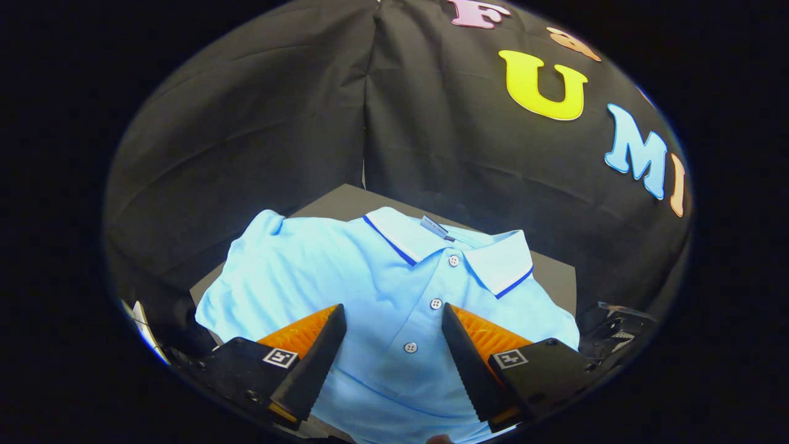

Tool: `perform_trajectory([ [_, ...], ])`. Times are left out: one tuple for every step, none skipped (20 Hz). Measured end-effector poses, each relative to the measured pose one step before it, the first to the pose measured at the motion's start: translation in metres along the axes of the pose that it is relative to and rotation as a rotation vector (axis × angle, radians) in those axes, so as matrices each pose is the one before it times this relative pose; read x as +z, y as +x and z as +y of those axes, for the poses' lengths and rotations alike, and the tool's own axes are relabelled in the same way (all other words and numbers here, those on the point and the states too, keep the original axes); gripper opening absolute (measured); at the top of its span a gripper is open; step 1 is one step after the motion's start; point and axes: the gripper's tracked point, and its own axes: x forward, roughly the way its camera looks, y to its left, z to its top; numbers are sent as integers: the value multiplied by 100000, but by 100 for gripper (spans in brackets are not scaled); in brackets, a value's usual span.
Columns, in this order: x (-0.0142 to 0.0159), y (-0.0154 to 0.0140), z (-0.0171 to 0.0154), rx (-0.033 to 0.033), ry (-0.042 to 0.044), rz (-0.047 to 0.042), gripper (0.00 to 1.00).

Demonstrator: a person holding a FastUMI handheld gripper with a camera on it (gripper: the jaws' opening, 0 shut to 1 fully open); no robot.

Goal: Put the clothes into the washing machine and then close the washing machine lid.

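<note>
One light blue polo shirt (pixel 370 277) is seen laid flat, front up, on a dark grey table (pixel 345 200) against the black cloth wall. Its white collar (pixel 453 246) with blue edging is turned toward the wall, and three buttons (pixel 436 303) run down the placket. The gripper (pixel 391 336) is held above the shirt with fingers spread apart, nothing clamped; the placket is seen between them.

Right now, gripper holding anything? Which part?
Nothing held. The gripper is open, fingers apart over the button placket of the light blue polo shirt, not pressing it.
</note>
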Motion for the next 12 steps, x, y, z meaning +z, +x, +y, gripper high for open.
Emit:
perform_trajectory([
  [65,-22,101,425,2277,127,99],
  [-21,90,86,702,342,738,98],
  [407,-355,-46,121,-1221,-787,99],
  [-51,179,-49,485,-1191,144,93],
  [-209,-62,-181,741,-321,532,87],
  [111,-57,-181,495,-711,-377,81],
  [-121,244,-481,-240,576,-393,75],
  [421,149,-62,579,744,-794,69],
  [181,113,-93,697,21,-145,63],
  [149,76,-110,166,111,-411,57],
  [-197,-132,178,154,-318,131,56],
  [2,-29,38,-70,-616,60,57],
])
